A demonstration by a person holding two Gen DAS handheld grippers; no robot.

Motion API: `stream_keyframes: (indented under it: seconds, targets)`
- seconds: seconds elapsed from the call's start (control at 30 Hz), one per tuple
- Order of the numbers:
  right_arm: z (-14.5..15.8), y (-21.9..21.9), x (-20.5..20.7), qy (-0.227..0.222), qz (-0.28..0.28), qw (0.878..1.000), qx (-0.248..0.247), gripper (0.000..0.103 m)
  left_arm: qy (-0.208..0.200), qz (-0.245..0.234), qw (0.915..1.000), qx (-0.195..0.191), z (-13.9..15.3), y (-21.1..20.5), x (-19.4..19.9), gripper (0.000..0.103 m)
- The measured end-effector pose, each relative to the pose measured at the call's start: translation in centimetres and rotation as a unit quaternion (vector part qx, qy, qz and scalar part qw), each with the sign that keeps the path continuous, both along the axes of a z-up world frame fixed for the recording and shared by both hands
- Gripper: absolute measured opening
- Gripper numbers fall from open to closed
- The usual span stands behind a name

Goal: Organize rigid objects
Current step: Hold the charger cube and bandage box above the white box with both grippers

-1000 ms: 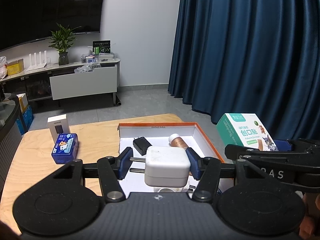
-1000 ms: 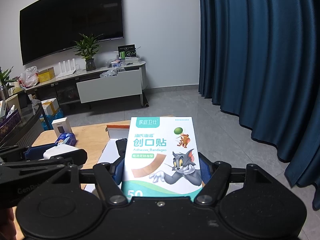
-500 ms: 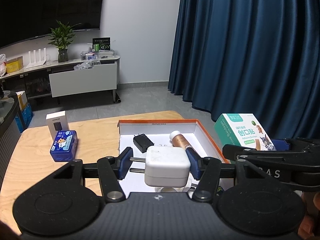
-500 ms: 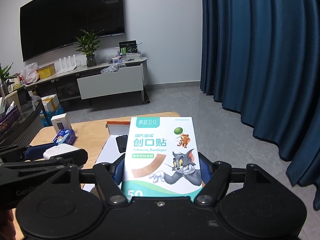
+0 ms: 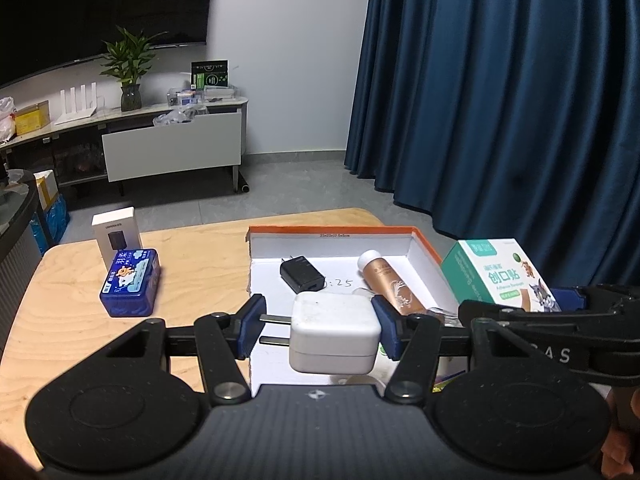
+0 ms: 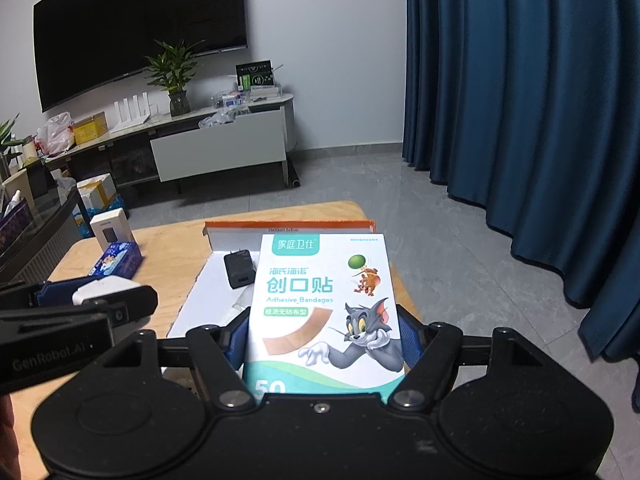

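Blue curtains hang behind our light wooden table [image 5: 192, 256]. Our left gripper [image 5: 319, 326] is clamped on one white square charger [image 5: 334, 334], prongs pointing left, over the near edge of the orange-rimmed white cardboard tray [image 5: 332, 232]. Our right gripper [image 6: 324, 340] pinches one green-and-white bandage box [image 6: 324, 300], long axis running away from us. Only the left view shows the gold tube [image 5: 390, 284] in the tray beside one black adapter [image 5: 302, 274]. One blue tin [image 5: 130, 284] and one white carton [image 5: 116, 236] sit near the table's far left corner.
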State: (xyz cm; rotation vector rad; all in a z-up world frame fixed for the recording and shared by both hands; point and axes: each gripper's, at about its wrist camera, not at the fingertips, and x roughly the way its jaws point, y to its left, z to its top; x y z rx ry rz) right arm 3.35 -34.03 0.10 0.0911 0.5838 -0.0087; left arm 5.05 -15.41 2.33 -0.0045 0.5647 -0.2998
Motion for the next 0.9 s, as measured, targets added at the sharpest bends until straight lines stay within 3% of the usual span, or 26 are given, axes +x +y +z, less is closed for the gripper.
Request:
stream_keyframes:
  seconds: [0.9]
  targets:
    - [-2.5,-1.1,6.0,0.054,-0.012,0.998,0.019,0.084,0.043,-0.046,0.9976,0.029,-1.1,-4.0,9.9,0.058]
